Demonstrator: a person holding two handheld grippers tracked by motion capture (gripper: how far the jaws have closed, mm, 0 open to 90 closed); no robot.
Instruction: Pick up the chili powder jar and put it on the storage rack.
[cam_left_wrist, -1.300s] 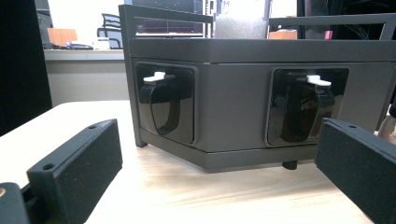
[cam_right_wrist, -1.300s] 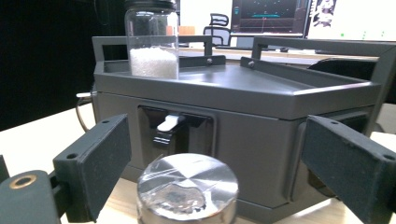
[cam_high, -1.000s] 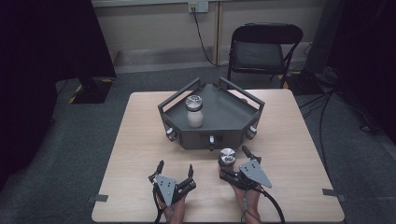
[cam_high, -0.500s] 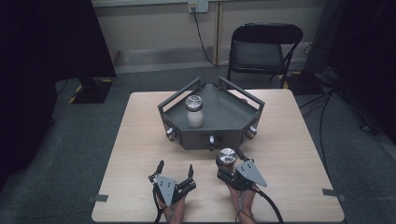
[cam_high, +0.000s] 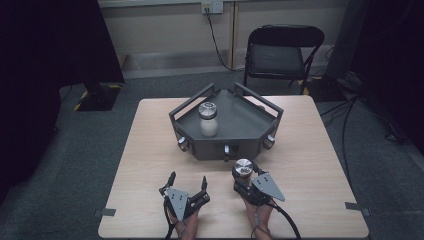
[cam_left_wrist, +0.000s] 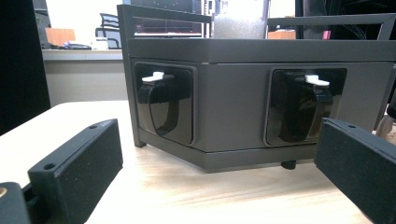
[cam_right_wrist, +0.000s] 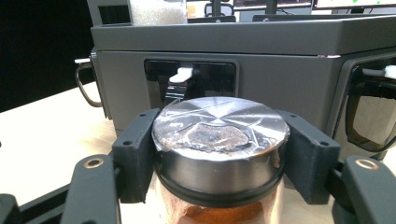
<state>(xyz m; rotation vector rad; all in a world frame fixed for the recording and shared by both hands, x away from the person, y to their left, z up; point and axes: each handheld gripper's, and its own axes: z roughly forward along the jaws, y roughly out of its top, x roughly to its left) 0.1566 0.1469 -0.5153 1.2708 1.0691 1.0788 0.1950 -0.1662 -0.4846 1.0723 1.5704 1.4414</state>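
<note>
Since the earlier frame my right jaws (cam_high: 243, 173) have just been closing, and they now clamp the metal lid of the spice jar (cam_right_wrist: 219, 135), one pad on each side of the cap. The jar itself has not shifted: it stands upright on the surface (cam_high: 320, 160), just in front of the grey tray's (cam_high: 250, 127) front wall, at about 12 o'clock from my right hand. The grip sits on the lid band rather than on the glass below, probably because the band gives the pads a flat, firm seat for a lift.

My left jaws (cam_high: 187, 181) are open and empty, resting at about 9 o'clock from the right ones, well apart from the tray. They match their earlier position. Kept low and clear, they leave the approach to the tray free.

A second jar (cam_high: 208, 119), holding white grains, stands inside the tray at its left part, at roughly 11 o'clock from the gripped jar. My judgement: the next step is a lift toward the tray.
</note>
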